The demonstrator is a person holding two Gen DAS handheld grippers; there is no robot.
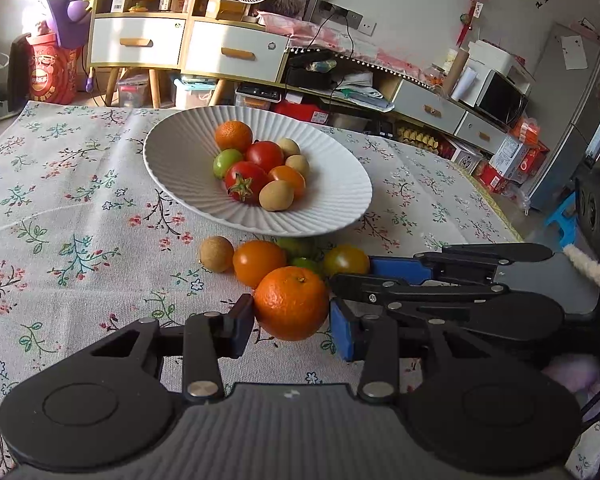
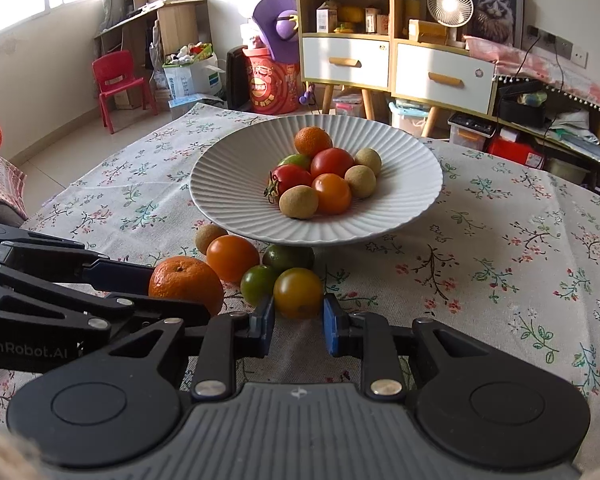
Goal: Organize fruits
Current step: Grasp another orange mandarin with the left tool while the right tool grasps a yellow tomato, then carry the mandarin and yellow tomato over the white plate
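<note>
A white ribbed plate (image 1: 172,148) (image 2: 228,188) on the floral tablecloth holds several fruits: tangerine, tomatoes, longans. In front of it lie loose fruits: a longan (image 1: 216,253), an orange tomato (image 1: 258,262), green ones (image 2: 288,257). My left gripper (image 1: 292,318) is shut on a tangerine (image 1: 291,303) (image 2: 186,284), which sits just above the cloth. My right gripper (image 2: 298,316) has its blue pads either side of a yellow-green tomato (image 2: 298,292) (image 1: 346,261), touching or nearly so.
The table's far edge lies just behind the plate. Beyond it stand a yellow-and-white cabinet (image 2: 396,60), a small fan (image 2: 449,4), a red child's chair (image 2: 118,84) and cluttered shelves (image 1: 440,108). The two grippers sit side by side, close together.
</note>
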